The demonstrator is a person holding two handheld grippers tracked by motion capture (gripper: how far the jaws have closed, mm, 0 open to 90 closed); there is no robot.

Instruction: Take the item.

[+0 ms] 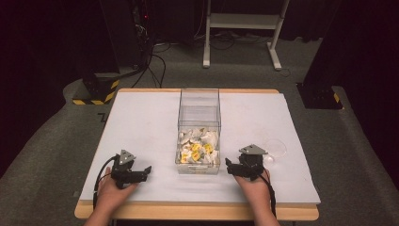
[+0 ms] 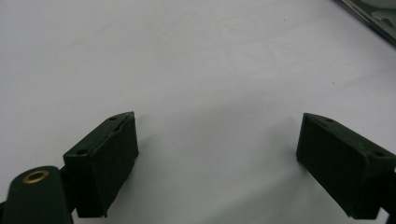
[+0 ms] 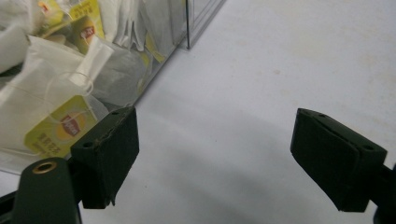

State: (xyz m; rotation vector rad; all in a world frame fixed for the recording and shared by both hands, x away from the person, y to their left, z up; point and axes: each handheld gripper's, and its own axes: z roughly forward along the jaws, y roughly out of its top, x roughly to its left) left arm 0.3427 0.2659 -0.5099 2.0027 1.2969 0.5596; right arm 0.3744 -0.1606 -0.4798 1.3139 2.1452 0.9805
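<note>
While I look down from the high view, I see my left tongs [image 1: 147, 169] resting on the white desk [image 1: 141, 122], off to the left of the clear box [image 1: 199, 117], and my right tongs [image 1: 229, 165] just beside the box's near right corner. Tea bags [image 1: 198, 149] with yellow tags are heaped in the near end of that box, while its far end looks bare. A small clear dish [image 1: 276, 148] sits on the desk just right of my right hand [image 1: 256, 186]. From the left gripper view, the left tongs [image 2: 217, 149] are spread wide over bare white desk [image 2: 187, 60], gripping nothing, with an edge of the box [image 2: 373, 21] at the top right corner. From the right gripper view, the right tongs [image 3: 215, 149] are likewise spread wide and hold nothing (their left jaw stands close to the box wall [image 3: 154, 79]), and the tea bags [image 3: 56, 121] press against the clear wall from inside.
</note>
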